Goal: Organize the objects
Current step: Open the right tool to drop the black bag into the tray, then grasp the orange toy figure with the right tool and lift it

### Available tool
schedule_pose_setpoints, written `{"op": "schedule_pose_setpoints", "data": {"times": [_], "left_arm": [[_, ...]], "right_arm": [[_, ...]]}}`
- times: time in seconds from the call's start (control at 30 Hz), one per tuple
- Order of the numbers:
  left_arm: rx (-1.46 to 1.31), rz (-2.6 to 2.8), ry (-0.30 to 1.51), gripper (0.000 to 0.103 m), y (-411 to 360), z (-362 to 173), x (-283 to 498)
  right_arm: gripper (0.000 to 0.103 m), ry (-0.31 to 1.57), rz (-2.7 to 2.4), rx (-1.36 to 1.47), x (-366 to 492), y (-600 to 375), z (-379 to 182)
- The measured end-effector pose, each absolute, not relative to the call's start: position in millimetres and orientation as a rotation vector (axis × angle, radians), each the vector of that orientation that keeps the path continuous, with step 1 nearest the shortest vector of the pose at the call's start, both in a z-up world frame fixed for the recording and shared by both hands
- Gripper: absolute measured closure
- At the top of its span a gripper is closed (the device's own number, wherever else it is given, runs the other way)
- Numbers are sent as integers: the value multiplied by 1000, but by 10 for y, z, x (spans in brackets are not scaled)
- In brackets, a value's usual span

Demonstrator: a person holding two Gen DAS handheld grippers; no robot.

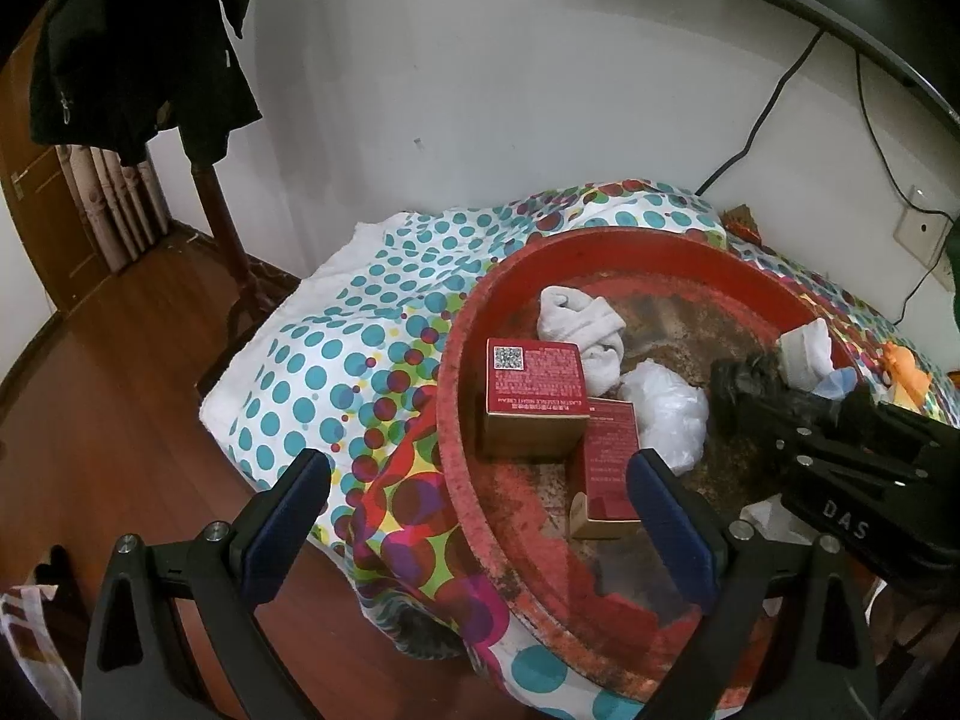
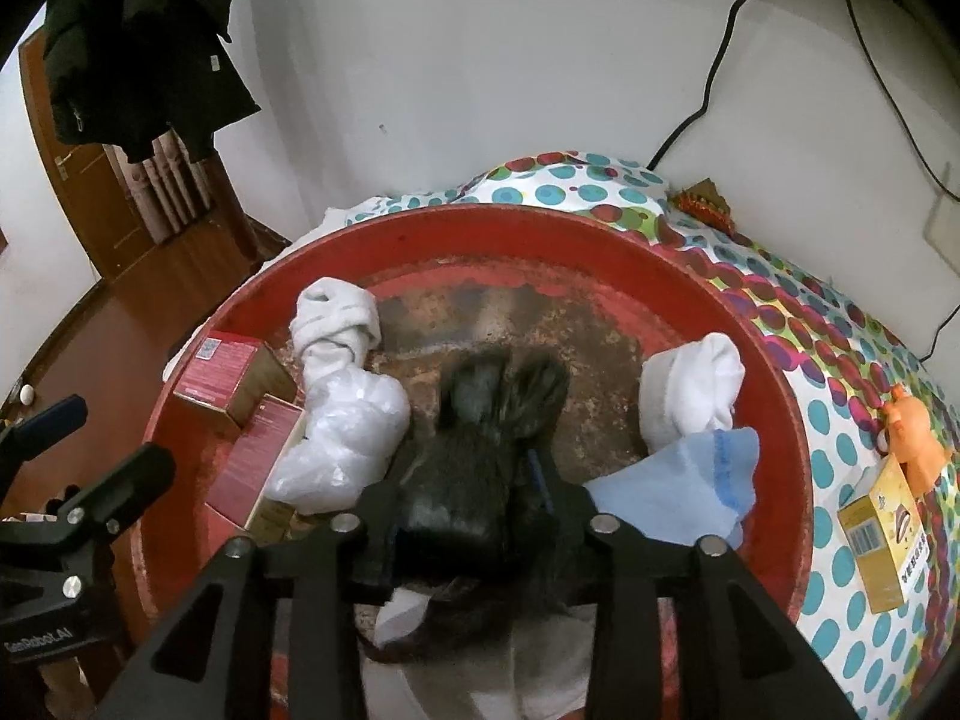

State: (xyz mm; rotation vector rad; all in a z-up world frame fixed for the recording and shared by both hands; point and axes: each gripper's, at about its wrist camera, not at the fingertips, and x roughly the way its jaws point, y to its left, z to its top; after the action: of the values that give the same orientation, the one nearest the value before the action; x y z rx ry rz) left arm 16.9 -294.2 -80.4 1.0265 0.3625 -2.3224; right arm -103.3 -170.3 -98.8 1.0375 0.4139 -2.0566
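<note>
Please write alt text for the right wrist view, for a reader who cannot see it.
The right gripper is shut on a black plastic bag over a worn red tray on a dotted bedcover. In the tray lie two white sock bundles, a clear plastic bag, a blue cloth and two red boxes; the open left gripper is at the left edge.

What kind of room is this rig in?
Probably a bedroom in a home. A polka-dot bedsheet covers what looks like a bed against a white wall, a black jacket hangs on a wooden coat stand, and a wooden door opens off the wood floor. The worn red round tray holds rolled socks.
</note>
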Motion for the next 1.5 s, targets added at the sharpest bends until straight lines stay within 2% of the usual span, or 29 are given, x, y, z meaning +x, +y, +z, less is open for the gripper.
{"op": "schedule_pose_setpoints", "data": {"times": [0.4,0.63,0.8,0.93,1.27,1.37,1.5], "left_arm": [[1025,-2328,339,4,-2895,-809,164],[1024,-2327,286,4,-2827,-805,158],[1041,-2341,279,3,-2790,-838,124],[1051,-2351,266,2,-2745,-864,97],[1112,-2374,193,2,-2559,-898,13],[1113,-2395,180,1,-2478,-850,-8],[1131,-2418,181,1,-2373,-783,-72]], "right_arm": [[44,319,-2127,990,-1051,-1289,-668],[42,285,-2235,981,-1489,-607,-411],[42,340,-2258,1062,-2136,12,-376],[42,460,-2229,1142,-2577,303,-455],[42,799,-2001,1236,-3133,216,-980],[42,857,-1966,1244,-3259,179,-1125],[42,799,-1925,1233,-3351,192,-1218]]}}
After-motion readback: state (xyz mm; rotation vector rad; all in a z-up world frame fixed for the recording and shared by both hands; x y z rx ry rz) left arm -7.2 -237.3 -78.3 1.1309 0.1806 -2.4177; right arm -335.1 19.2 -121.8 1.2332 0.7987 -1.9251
